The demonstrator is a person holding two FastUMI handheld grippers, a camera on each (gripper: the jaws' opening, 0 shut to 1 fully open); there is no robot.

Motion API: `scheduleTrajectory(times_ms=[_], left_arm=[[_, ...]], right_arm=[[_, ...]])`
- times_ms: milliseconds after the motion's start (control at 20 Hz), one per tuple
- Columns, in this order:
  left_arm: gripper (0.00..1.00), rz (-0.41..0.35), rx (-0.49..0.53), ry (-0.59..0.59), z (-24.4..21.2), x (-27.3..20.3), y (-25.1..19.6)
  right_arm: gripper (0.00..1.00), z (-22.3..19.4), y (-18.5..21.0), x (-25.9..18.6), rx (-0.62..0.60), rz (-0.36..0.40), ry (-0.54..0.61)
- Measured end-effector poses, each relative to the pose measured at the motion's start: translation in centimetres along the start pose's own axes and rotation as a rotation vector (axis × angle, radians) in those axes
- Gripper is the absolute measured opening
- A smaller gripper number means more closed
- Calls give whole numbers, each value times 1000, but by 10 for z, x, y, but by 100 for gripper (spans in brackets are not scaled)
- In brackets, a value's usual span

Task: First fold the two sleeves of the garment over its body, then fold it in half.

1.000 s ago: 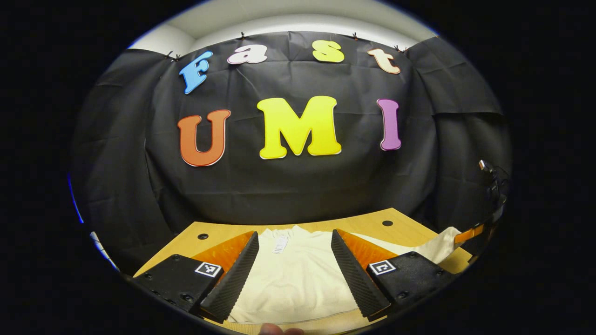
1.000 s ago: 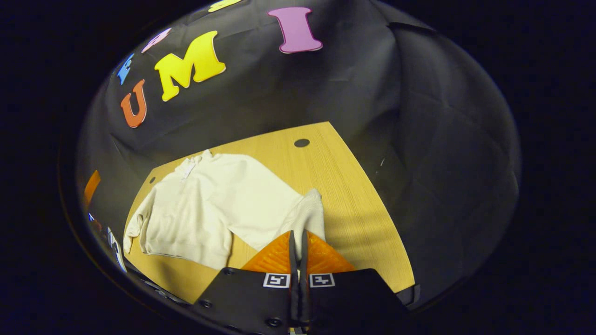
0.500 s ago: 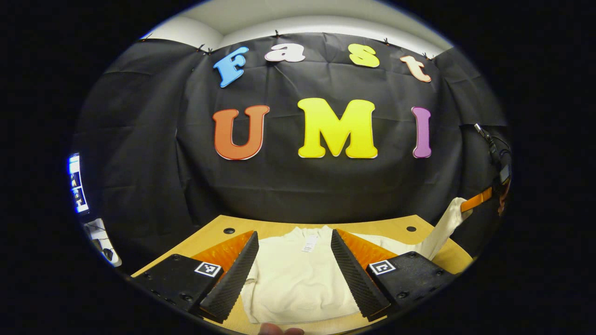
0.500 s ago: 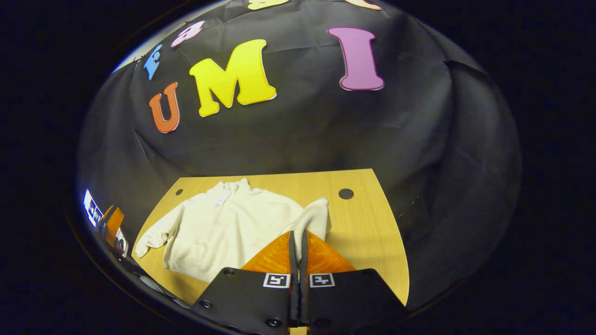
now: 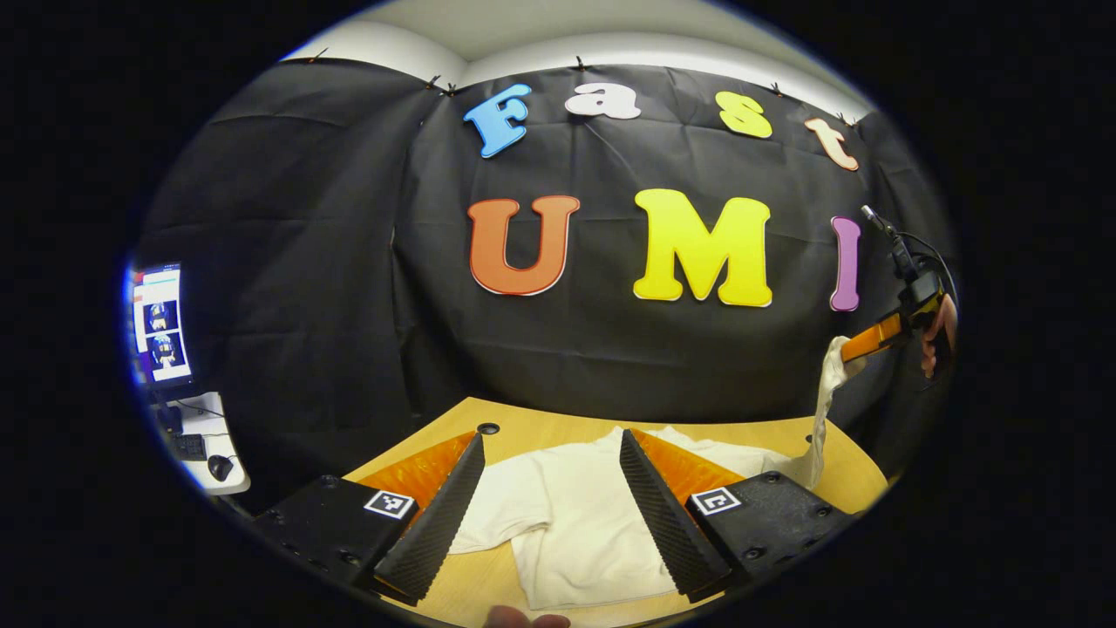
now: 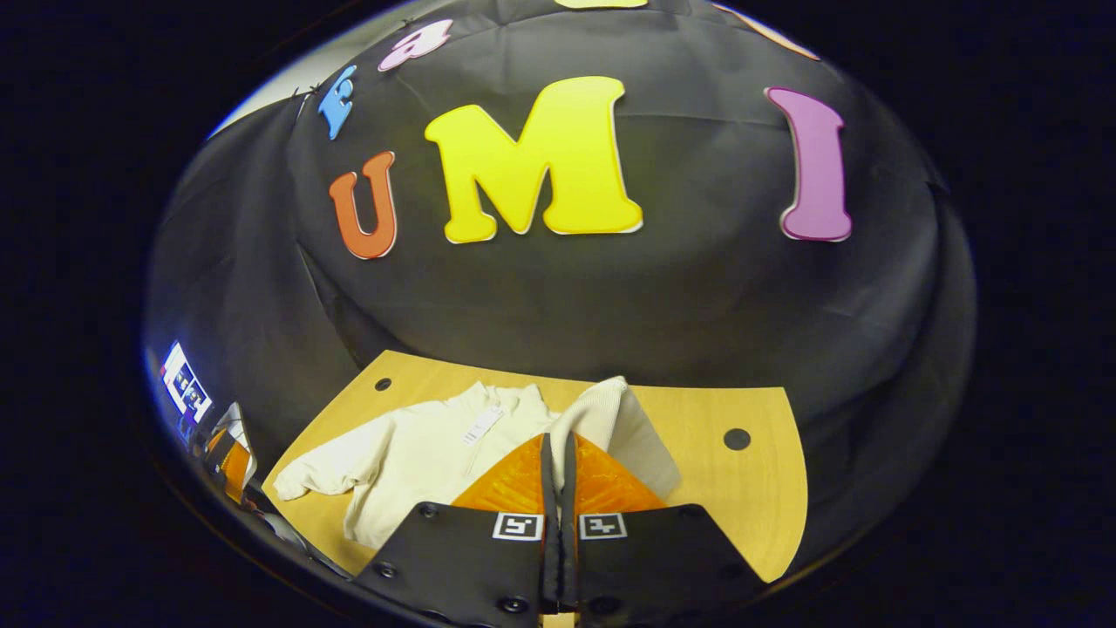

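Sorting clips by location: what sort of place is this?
Likely a recording booth in an office or lab: a wooden table with a cream sweatshirt, black cloth walls, and a monitor on a side desk.

Left gripper (image 5: 549, 515) jaws wide apart; right gripper (image 6: 558, 453) raised, jaws closed together.

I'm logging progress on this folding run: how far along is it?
Nothing is folded yet. The cream garment lies spread on the wooden table, its left sleeve still stretched out flat. In hand: the right gripper is shut on the right sleeve and holds it lifted off the table. The left gripper hangs open above the body. Left: laying both sleeves over, then halving.
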State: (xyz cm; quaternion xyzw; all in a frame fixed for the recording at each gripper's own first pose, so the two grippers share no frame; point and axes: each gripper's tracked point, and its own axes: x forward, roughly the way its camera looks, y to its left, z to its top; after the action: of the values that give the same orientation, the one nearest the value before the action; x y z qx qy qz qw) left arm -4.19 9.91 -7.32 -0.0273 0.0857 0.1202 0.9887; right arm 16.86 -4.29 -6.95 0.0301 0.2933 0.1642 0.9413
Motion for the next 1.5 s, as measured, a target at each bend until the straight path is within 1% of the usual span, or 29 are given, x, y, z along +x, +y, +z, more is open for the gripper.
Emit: scheduleTrajectory(times_ms=[250, 450, 550, 900, 1050, 1200, 1300, 1450, 1500], left_arm=[[99, 39, 7, -1, -1, -3, 33], [99, 66, 20, 4, -5, -7, 56], [99, 78, 19, 17, -9, -7, 67], [99, 117, 12, 25, -16, -10, 98], [99, 137, 4, 37, -20, -11, 110], [99, 148, -2, 52, -27, -10, 119], [99, 154, -2, 61, -29, -10, 122], [99, 162, 2, 74, -35, -12, 132], [99, 166, 3, 76, -37, -12, 134]], right_arm=[[0, 1, 73, 58, -68, 79, 38], [1, -11, 127, 106, -120, 128, 72], [1, -25, 149, 132, -134, 153, 96], [1, -90, 206, 231, -220, 170, 221], [1, -111, 223, 263, -242, 169, 256], [1, -127, 248, 280, -304, 182, 265], [1, -136, 259, 290, -339, 172, 265], [1, -145, 269, 299, -341, 155, 273], [5, -147, 270, 302, -339, 152, 273]])
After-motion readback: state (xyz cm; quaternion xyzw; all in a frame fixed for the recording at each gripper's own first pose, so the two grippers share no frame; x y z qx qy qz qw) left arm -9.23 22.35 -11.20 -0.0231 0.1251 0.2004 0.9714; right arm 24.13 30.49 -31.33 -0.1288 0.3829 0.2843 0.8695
